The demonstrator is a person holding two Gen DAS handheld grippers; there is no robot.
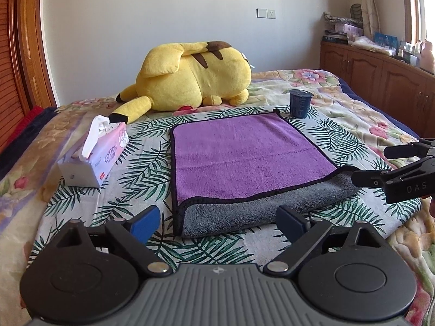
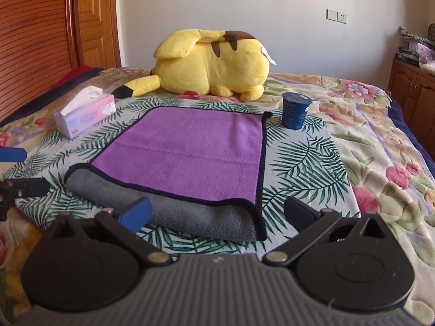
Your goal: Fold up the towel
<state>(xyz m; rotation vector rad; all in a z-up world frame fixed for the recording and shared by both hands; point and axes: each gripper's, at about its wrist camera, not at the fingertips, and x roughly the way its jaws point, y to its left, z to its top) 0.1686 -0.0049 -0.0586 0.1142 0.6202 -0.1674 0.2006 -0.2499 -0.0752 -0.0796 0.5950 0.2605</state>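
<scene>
Daylight fills both views, bright and fairly even, entering from a window (image 1: 424, 8) at two o'clock in the left wrist view, where the pane is blown out to white. The wall (image 1: 152, 16) reads soft grey-white without glare. Shadows are mild: a faint one lies under the towel (image 1: 244, 157) at its near edge, another beneath the plush toy (image 2: 214, 65). Fisheye distortion bends the wooden door frame (image 1: 35, 40) at nine o'clock into a curve, and the corners darken. Fine detail looks slightly soft and grainy throughout.
</scene>
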